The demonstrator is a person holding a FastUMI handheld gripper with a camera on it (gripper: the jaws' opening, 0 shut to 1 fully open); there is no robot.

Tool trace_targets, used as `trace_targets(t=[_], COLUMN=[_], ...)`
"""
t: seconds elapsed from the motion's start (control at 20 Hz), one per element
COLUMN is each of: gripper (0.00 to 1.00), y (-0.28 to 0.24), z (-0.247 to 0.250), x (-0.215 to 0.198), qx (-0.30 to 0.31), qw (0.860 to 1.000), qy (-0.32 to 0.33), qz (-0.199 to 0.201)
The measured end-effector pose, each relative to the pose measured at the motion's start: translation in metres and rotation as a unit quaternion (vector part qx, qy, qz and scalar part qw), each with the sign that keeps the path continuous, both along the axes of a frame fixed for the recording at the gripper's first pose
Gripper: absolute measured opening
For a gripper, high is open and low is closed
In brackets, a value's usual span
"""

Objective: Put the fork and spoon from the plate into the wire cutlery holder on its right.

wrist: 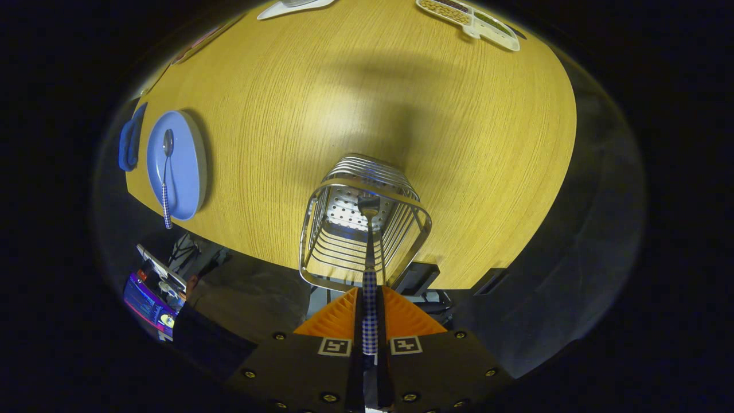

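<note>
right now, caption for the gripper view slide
Hand-held gripper lowers fork into wire cutlery holder; spoon on plate.

wire holder mouth open above, bare table around it

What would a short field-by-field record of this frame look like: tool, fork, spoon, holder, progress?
tool: tool shut on the fork's checked handle
fork: fork head down inside the holder's mouth
spoon: spoon lying on the blue plate
holder: wire cutlery holder on the wooden table, just ahead of the fingers
progress: fork not yet released; spoon untouched
</note>
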State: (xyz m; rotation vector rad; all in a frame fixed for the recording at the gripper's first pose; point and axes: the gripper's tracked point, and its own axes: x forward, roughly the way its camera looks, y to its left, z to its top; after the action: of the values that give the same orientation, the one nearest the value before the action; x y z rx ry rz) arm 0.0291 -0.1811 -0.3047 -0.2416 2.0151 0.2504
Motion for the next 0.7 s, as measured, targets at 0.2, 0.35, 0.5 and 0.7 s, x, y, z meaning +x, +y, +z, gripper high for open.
trace_targets(t=[0.2,0.35,0.5,0.7], gripper=[0.11,0.11,0.14,0.22], y=[-0.001,0.0,0.003,0.003], z=[0.002,0.005,0.01,0.021], x=[0.003,0.003,0.0,0.001], qx=[-0.003,-0.002,0.005,0.004], qw=[1.0,1.0,1.0,0.999], qy=[-0.009,-0.018,-0.024,-0.038], qz=[-0.001,-0.004,-0.007,-0.004])
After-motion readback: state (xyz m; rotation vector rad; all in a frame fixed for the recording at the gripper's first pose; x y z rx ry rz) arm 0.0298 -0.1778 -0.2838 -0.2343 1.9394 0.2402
